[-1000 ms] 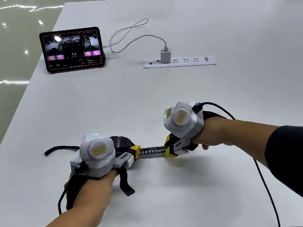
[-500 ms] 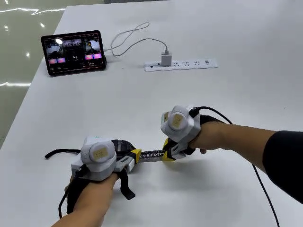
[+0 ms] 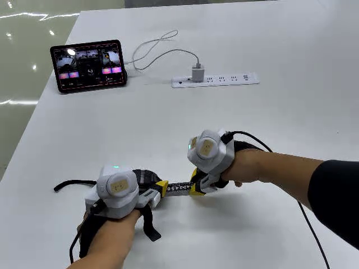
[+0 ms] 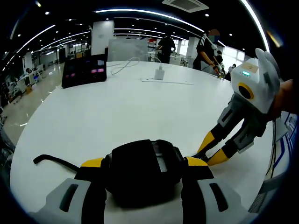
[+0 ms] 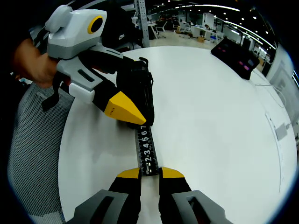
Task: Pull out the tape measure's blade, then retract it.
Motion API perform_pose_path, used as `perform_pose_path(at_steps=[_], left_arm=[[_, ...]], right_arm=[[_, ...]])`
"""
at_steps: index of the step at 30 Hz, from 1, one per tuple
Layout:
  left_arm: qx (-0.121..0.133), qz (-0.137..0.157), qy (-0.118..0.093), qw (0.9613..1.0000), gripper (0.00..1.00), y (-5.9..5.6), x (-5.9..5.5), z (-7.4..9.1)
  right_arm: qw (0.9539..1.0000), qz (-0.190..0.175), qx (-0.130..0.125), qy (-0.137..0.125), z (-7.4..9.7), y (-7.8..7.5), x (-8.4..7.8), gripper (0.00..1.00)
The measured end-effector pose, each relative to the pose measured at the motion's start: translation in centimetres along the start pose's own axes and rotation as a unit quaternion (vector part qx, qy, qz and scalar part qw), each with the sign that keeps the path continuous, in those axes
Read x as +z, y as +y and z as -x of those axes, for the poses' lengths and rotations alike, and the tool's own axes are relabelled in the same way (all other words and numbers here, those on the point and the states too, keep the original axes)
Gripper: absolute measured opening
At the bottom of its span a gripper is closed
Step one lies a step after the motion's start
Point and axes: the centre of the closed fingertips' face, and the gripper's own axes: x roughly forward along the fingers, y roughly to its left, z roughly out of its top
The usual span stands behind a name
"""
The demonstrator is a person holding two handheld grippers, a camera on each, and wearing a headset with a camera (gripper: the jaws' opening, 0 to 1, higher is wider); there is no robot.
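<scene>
Head view: left tool (image 3: 159,188) and right tool (image 3: 196,187) sit low over the white bench (image 3: 252,129), tips near, facing each other. Left tool's jaws are clamped either side of the black tape measure (image 4: 142,172), which sits on the bench. A short length of blade (image 5: 145,147) is out, running flat to the right tool. Its jaws are nearly closed, pinching the blade's end. Tablet (image 3: 88,64) and power strip (image 3: 216,80) lie well apart, at the far side.

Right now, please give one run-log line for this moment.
left gripper: shut on tape measure | right gripper: shut on blade | blade: partly out
</scene>
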Motion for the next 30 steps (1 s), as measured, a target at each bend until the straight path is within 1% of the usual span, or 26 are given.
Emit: perform_pose_path(at_steps=[12,18,30], left_arm=[[-0.002,0.002,0.000,1.0000,0.60,0.0,0.0,0.0],[-0.001,0.003,0.000,1.0000,0.60,0.0,0.0,0.0],[-0.002,0.008,-0.001,1.0000,0.60,0.0,0.1,0.1]], right_arm=[[1.0000,0.003,0.001,-0.006,-0.3,0.0,0.6,0.10],[0.9999,0.001,0.001,-0.013,-0.5,0.0,1.0,0.10],[0.9998,0.008,0.000,-0.019,-0.9,0.0,1.5,0.10]])
